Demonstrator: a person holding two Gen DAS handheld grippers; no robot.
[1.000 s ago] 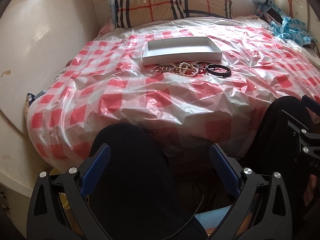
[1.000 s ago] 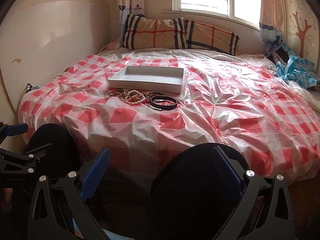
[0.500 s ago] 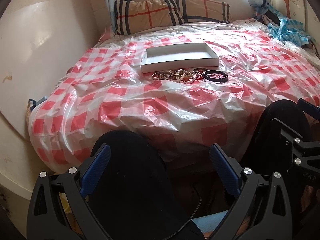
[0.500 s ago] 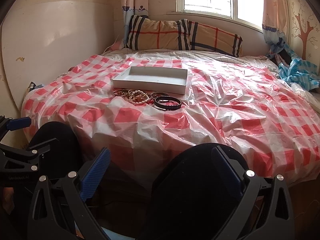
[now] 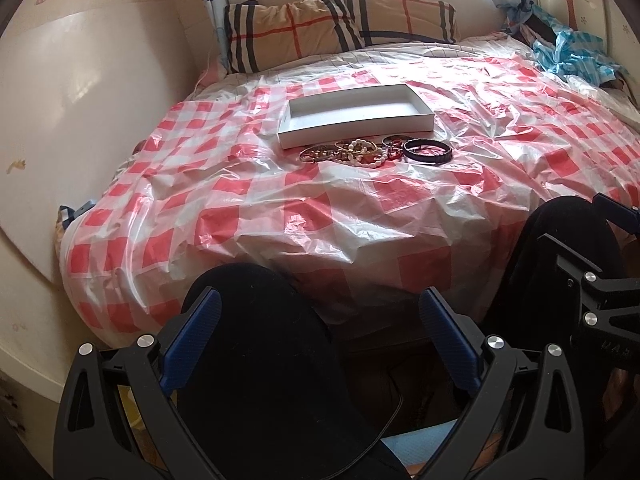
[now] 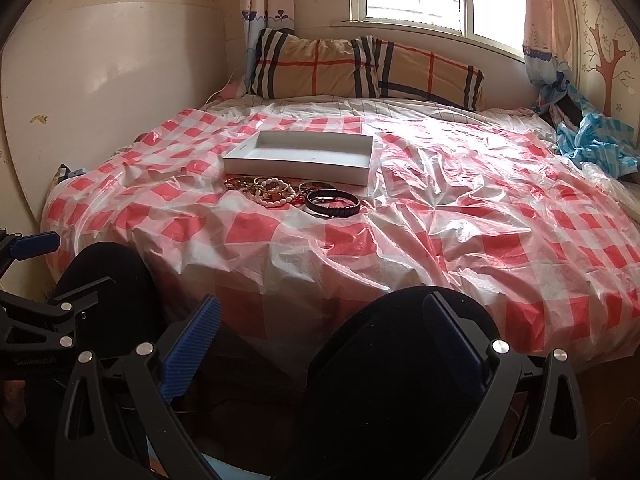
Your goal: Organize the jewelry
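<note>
Fingers [image 5: 192, 336] spread, both grippers; one white box [image 5: 356, 114], two black bangles [image 5: 427, 151].

Bed cover [image 5: 320, 208]: translucent plastic sheet, red-and-white check. Box [image 5: 356, 114], centre of frame: plain white inside and out. Bracelets [image 5: 352, 152], just below the box: mixed cream-white beads, gold-brown bands, one dark red piece. Bangles [image 5: 427, 150], right end of that cluster: black. Pillows [image 6: 360, 68], upper centre: tan with black, white and red plaid stripes. Crumpled cloth [image 6: 596, 140], upper right: blue-and-white check. Curtains [image 6: 268, 4]: pale pink with blue border motifs. Wallpaper [image 6: 608, 52], upper right: cream with brown tree print. Left gripper [image 5: 320, 332], lower frame: black frame, blue ribbed pads. Right gripper [image 6: 324, 340]: black frame, blue ribbed pads.
</note>
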